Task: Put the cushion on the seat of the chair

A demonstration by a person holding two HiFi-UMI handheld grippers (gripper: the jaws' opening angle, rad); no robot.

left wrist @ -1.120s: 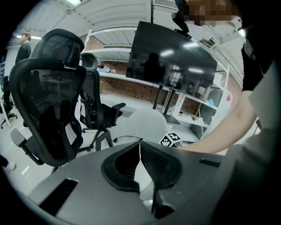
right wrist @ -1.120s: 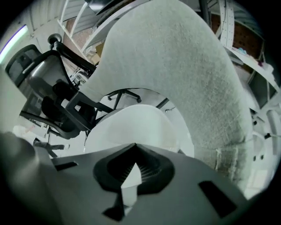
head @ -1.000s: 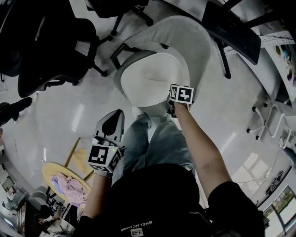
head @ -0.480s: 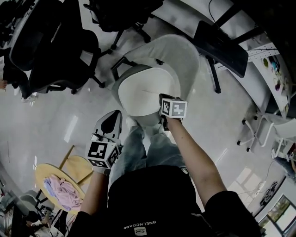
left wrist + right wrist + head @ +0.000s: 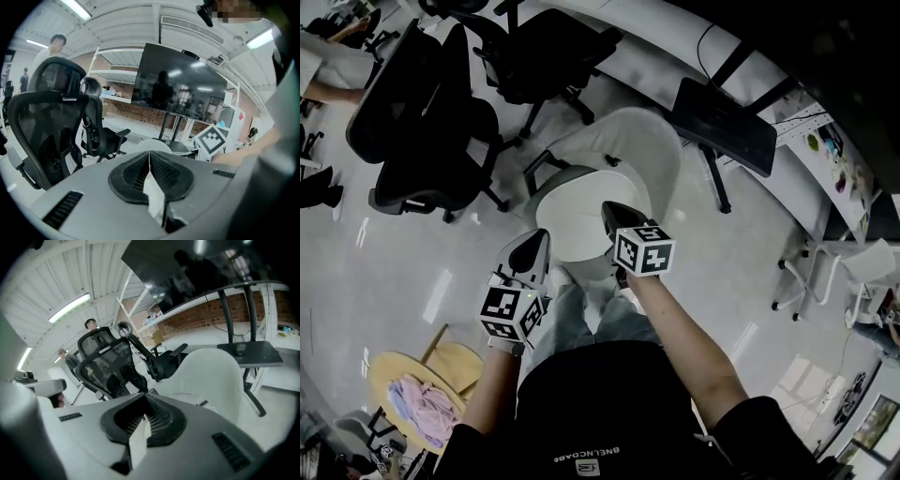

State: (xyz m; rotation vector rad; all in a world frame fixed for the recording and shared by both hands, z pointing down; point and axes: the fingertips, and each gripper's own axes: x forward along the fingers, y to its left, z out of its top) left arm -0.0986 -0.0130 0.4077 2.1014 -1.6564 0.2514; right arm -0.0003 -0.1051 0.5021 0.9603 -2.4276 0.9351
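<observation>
The white shell chair [image 5: 652, 141] stands in front of me, and the pale round cushion [image 5: 572, 220] lies on its seat. My right gripper [image 5: 606, 206] hangs above the cushion's front right edge, shut, with nothing between its fingers. My left gripper [image 5: 541, 234] hovers over the front left of the seat, also shut and empty. In the right gripper view the closed jaws [image 5: 146, 393] point toward the chair's back [image 5: 211, 376]. The left gripper view shows shut jaws [image 5: 150, 153], with the chair [image 5: 153, 144] just beyond them and the right gripper's marker cube [image 5: 212, 139] to the right.
Black office chairs [image 5: 431, 122] [image 5: 544, 47] stand left and behind the white chair. A black monitor stand base [image 5: 727, 117] sits to its right. A wooden stool with pink cloth [image 5: 427, 398] is at lower left, and white furniture [image 5: 853, 272] at far right. A person [image 5: 91, 325] stands behind.
Both grippers have risen away from the seat. The right one lifted clear of the cushion's front right edge and tilted up; the cushion stayed on the seat.
</observation>
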